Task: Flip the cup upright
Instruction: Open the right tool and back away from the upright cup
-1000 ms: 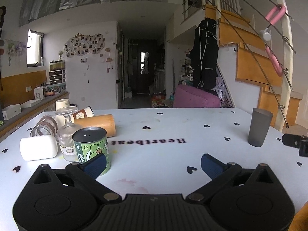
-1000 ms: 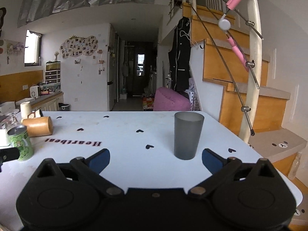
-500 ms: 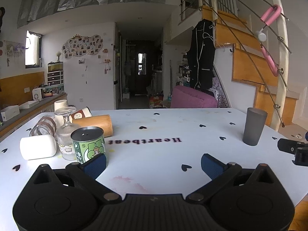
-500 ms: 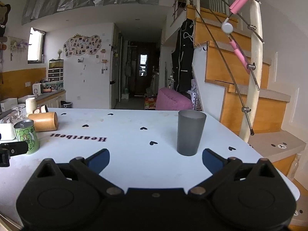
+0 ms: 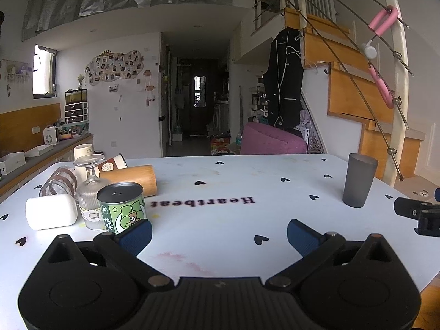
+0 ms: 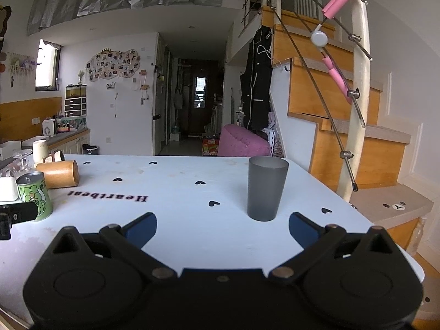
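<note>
I see the translucent grey plastic tumbler [image 6: 266,188] standing upright, mouth up, on the pale blue heart-print tabletop [image 6: 176,192], just ahead of my right gripper [image 6: 222,227], whose jaws are spread wide and hold nothing. Over the last second that gripper has backed off slightly; the tumbler sits a little farther away now. My left gripper [image 5: 218,232] is spread too, empty, beside the green illustrated tin can [image 5: 121,210]. I judge the flip done; only retreating remains.
</note>
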A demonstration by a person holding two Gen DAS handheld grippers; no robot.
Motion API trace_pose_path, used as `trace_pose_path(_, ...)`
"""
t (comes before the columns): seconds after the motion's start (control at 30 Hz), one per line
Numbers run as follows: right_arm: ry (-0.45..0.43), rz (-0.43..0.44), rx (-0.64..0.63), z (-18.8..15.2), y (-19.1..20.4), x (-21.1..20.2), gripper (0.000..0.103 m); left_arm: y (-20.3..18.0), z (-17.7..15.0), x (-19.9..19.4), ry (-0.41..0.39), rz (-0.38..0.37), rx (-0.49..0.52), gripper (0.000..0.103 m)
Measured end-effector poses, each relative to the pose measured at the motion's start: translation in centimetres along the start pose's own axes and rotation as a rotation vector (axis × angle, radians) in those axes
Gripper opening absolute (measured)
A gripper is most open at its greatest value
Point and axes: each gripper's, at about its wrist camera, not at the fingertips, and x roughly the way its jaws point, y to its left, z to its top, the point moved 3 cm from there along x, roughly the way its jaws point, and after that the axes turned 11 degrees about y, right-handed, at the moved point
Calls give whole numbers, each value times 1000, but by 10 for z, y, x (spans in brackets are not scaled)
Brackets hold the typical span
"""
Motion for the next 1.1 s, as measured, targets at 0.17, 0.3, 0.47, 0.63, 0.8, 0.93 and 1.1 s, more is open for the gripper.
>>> trace_pose_path(0.17, -2, 1, -1, 0, 0, 0, 103, -3, -1, 1, 5, -1, 1, 103)
trace_pose_path(0.3, -1, 1, -3, 0, 0, 0, 103, -3, -1, 1, 5, -2, 1, 103)
trace_pose_path(0.47, 3, 3, -1, 1, 0, 0, 103, -2, -1, 1, 6, 0, 2, 103)
trace_pose_path(0.63, -1, 2, -3, 1, -1, 0, 103, -3, -1, 1, 5, -1, 2, 103)
trace_pose_path(0.8, 0, 4, -5, 2, 0, 1, 103, -3, -1, 1, 6, 0, 1, 103)
trace_pose_path(0.93, -2, 5, -3, 2, 0, 1, 103, -3, 0, 1, 5, -1, 2, 103)
trace_pose_path(1.1, -1, 5, -5, 2, 0, 1, 103, -3, -1, 1, 7, -1, 1, 103)
